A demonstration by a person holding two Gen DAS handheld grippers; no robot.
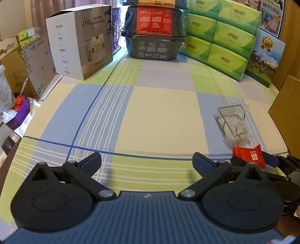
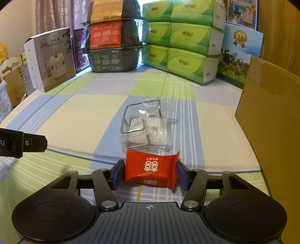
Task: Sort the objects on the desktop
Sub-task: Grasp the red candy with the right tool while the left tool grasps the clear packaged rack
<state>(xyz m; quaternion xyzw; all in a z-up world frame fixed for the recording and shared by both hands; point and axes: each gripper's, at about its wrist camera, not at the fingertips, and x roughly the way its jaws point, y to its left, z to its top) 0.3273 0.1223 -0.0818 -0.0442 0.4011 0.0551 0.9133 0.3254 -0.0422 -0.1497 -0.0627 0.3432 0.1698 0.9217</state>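
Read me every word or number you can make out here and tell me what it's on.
"J10 HUMIDIFIER": white box.
"36": gold medal on cow carton.
"1956": poster at top right.
"囍": red candy wrapper, held in the right tongs.
Black food tubs, green tissue packs: print too blurred.

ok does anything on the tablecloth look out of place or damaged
Nothing looks spilled or damaged. The right gripper is shut on a red candy packet, and the clear bag with a wire rack lies loose and crumpled mid-cloth, apart from the boxes lined up at the back. The left gripper is open.
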